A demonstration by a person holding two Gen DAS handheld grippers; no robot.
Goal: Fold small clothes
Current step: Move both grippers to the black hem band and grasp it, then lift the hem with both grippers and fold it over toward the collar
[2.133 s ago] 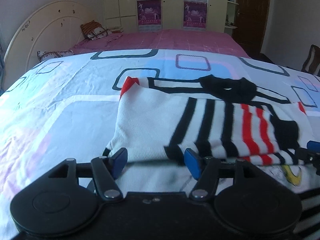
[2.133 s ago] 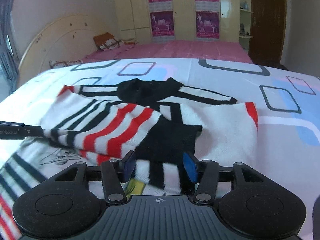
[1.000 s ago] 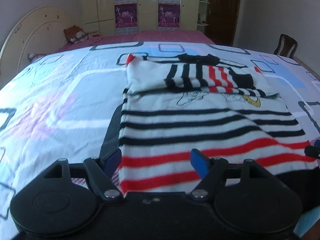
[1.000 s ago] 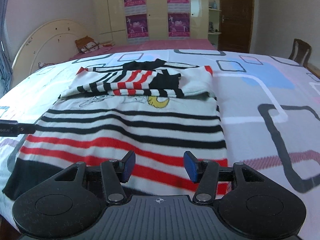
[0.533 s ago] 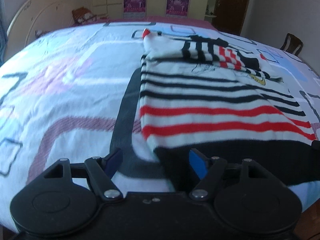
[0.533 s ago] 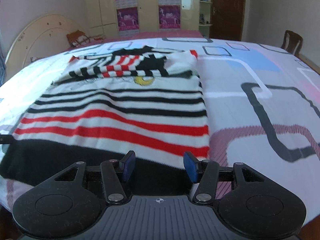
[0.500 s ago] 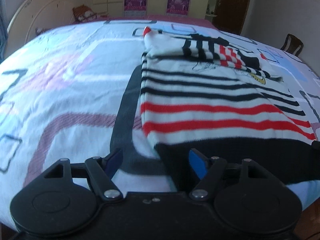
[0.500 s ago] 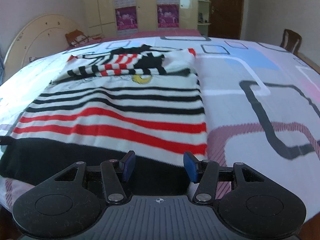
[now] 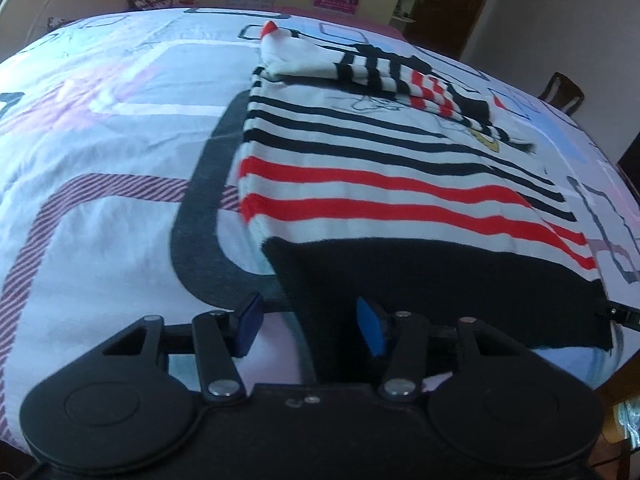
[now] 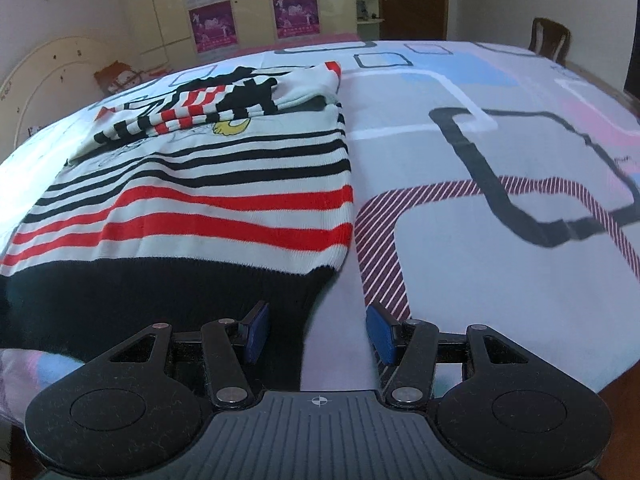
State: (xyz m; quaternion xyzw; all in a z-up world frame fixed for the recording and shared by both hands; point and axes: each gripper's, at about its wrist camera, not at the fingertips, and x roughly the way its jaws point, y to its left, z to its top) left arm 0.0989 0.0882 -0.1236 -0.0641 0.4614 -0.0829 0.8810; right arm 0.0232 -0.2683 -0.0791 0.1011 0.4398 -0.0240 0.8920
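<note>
A small white sweater (image 9: 380, 168) with black and red stripes and a black hem lies flat on the bed, its sleeves folded across the chest at the far end. It also shows in the right wrist view (image 10: 208, 200). My left gripper (image 9: 308, 326) is open at the hem's near left corner, the black hem edge lying between the blue pads. My right gripper (image 10: 318, 334) is open at the hem's near right corner, the black corner reaching between its pads. The tip of the right gripper (image 9: 620, 314) shows at the right edge of the left wrist view.
The bed cover (image 10: 500, 152) is white with grey, blue and striped rounded squares. A curved headboard (image 10: 52, 76) and a cushion (image 10: 120, 76) are at the far left. A wooden chair (image 10: 550, 40) stands beyond the bed's right side. The bed's near edge drops off below the grippers.
Both grippers have drawn back from the folded sleeves to the sweater's black hem and lowered to its near corners, jaws staying open. The sweater has not moved.
</note>
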